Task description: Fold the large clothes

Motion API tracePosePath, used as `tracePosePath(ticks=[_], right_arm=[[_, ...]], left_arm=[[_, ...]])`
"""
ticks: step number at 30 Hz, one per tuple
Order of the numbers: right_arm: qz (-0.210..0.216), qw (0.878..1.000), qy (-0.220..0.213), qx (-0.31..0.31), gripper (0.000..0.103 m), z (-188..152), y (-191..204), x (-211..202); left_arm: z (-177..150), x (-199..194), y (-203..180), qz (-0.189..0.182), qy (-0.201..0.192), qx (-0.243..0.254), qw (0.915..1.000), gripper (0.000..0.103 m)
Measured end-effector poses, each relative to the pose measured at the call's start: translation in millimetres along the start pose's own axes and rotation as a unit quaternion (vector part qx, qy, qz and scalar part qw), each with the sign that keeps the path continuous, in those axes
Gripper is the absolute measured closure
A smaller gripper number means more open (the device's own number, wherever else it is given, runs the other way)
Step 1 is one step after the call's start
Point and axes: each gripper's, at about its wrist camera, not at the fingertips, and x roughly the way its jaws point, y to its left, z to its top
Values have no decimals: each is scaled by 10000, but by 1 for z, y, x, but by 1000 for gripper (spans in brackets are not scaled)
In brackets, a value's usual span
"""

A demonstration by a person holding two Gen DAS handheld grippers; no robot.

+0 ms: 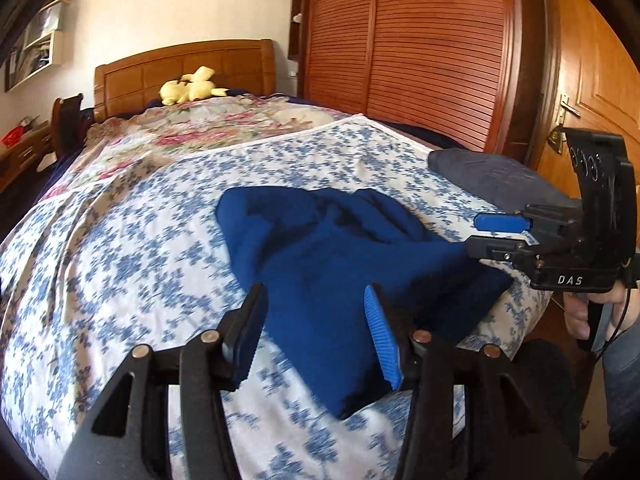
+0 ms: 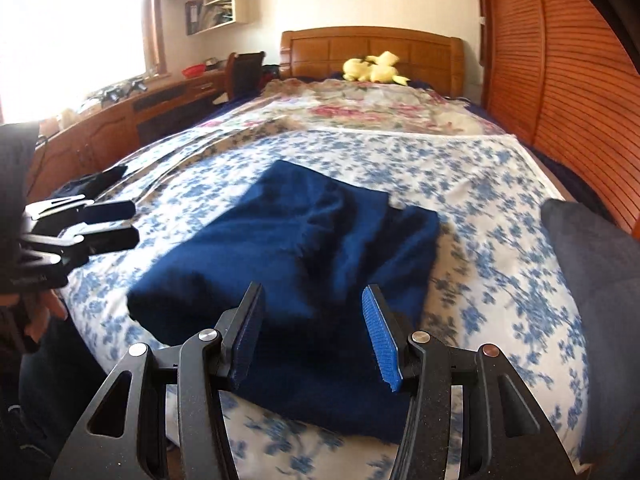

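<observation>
- Currently a dark blue garment (image 2: 288, 264) lies folded into a compact bundle on the bed (image 2: 500, 240), on the blue-flowered sheet, close to the bed's foot edge and roughly midway between its two long sides
- Garment surface: creased, with a raised fold along its far part; its near corner reaches almost to the foot edge in the left wrist view (image 1: 344, 280)
- Left gripper (image 1: 314, 334): jaws spread, blue ribbed pads apart, nothing pinched; the garment shows in the gap behind the fingers, but the pads do not press on it
- Right gripper (image 2: 312, 334): jaws spread to a similar width, nothing between the pads; garment lies below and ahead of it
- Right gripper as seen from the left wrist (image 1: 502, 236): held over the right end of the garment, fingers apart, clear of the cloth; a hand (image 1: 580, 316) grips its handle
- Left gripper as seen from the right wrist (image 2: 110, 226): out past the garment's left edge, over the sheet; picture too blurred there to judge contact
- Dark grey cushion (image 2: 592, 288) sits at the bed's right side near the foot corner, apart from the garment
- Pink-flowered cover (image 2: 380, 112) spans the head half of the bed; yellow plush toy (image 2: 374, 69) rests against the wooden headboard (image 2: 372, 48)
- Slatted wooden wardrobe (image 1: 420, 48) stands along the bed's right side
</observation>
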Motion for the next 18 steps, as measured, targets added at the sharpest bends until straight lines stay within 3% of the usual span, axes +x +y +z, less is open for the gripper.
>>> tracePosePath(ticks=[7,18], right_arm=[[94,9996,249,-113,52,3,27,25],[324,9967,677,302,51,-23,11,48]], left_arm=[[-20,-18,31,158,-32,-204,9997,54],[-40,-29,58,242,-37,-505,9984,54]])
